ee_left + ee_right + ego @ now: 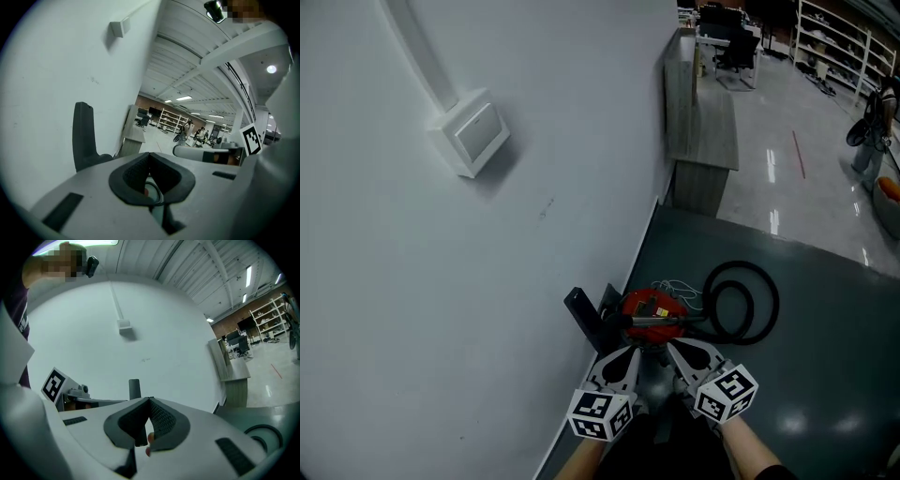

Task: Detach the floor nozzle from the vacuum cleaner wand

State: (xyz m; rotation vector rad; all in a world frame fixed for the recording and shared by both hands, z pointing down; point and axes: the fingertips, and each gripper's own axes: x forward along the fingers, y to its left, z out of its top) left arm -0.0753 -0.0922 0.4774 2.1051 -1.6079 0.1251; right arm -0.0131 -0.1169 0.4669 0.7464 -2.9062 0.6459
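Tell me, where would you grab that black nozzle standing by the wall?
Probably the upper end of the nozzle, pinched across its thin slab. It stands on end close to the wall, so come from the open floor side, where the shut left hand-held gripper points.

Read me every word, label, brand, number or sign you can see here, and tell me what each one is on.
No readable text anywhere.
Left cube and right cube: black-and-white square patterns only, no letters.
Red vacuum body: small pale patch, too small to read.
Wall box: no print visible.
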